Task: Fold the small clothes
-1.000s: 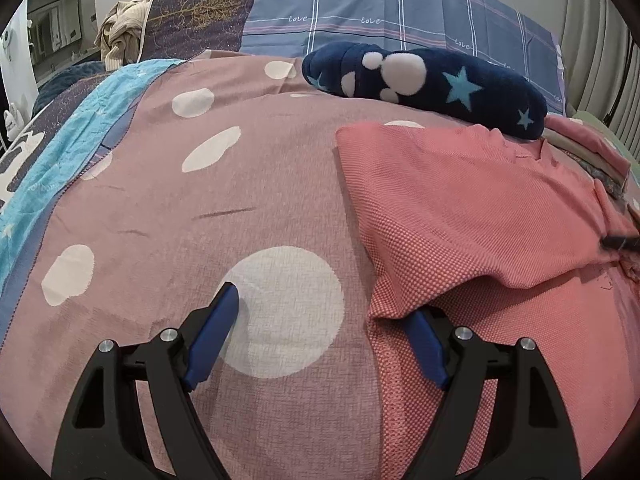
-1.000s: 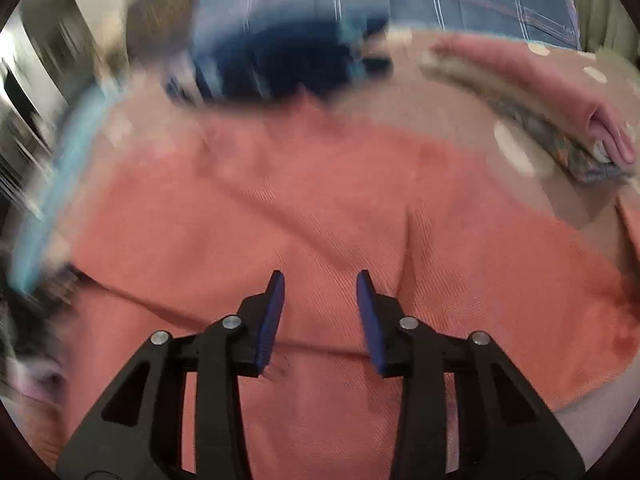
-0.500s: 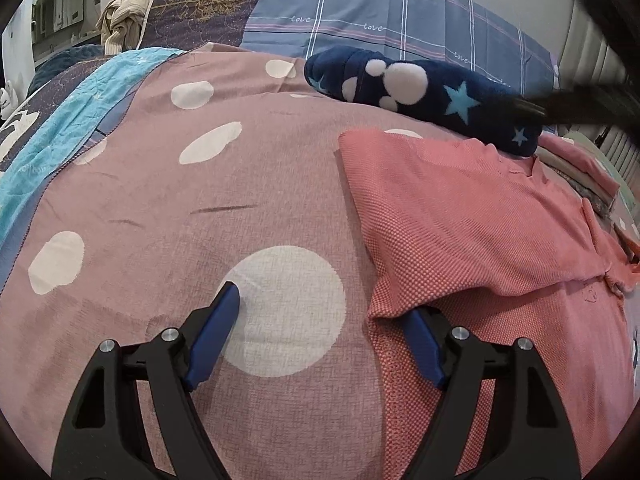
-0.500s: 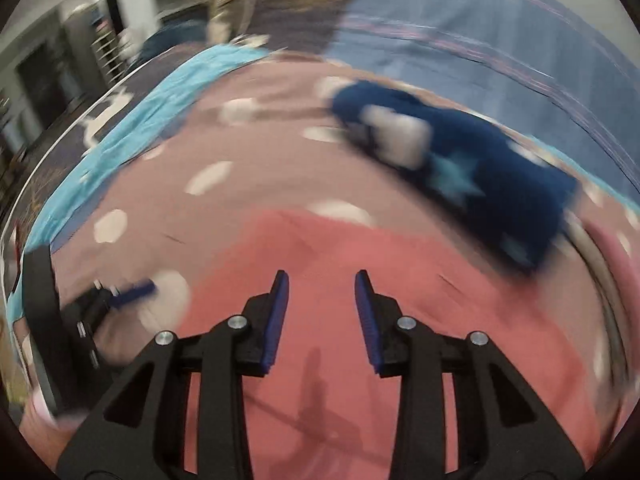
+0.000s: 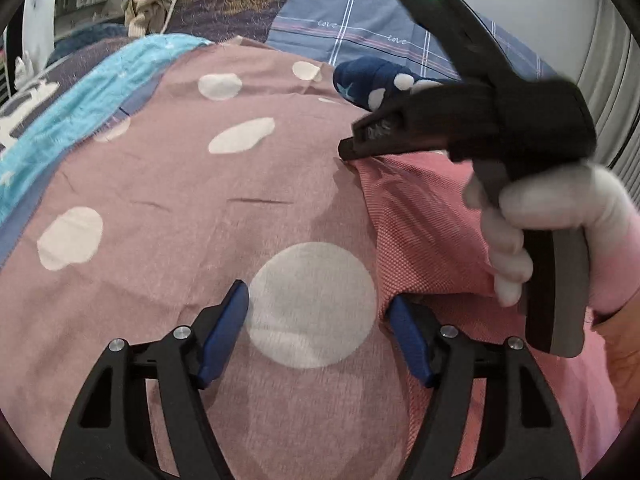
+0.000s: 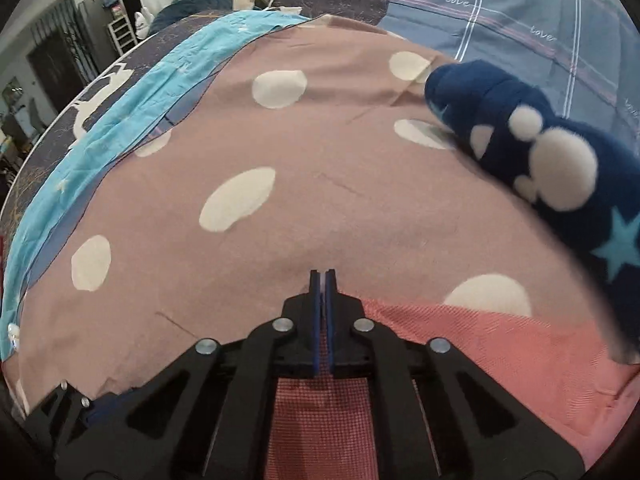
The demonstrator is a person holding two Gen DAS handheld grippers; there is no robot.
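Note:
A coral checked garment (image 5: pixel 420 224) lies flat on the pink dotted bedspread (image 5: pixel 180 200), one layer folded over. My left gripper (image 5: pixel 316 320) is at its near left corner. Its jaws are closing, with only a white dot of the bedspread between them and the right pad beside the cloth's edge. My right gripper (image 5: pixel 346 151), held by a white-gloved hand (image 5: pixel 520 216), is shut on the garment's far left corner. In the right wrist view the right gripper (image 6: pixel 322 280) has its pads together over the garment (image 6: pixel 480 344).
A navy plush pillow (image 6: pixel 540 152) with stars and white spots lies just beyond the garment. Behind it is blue plaid bedding (image 5: pixel 360 28). A turquoise cloth (image 5: pixel 100 92) runs along the bed's left side, with a beige heap of clothes (image 5: pixel 152 0) at the back.
My right gripper swept left across the garment to its far left corner and shut there, coming into the left wrist view. The left gripper's jaws narrowed a little.

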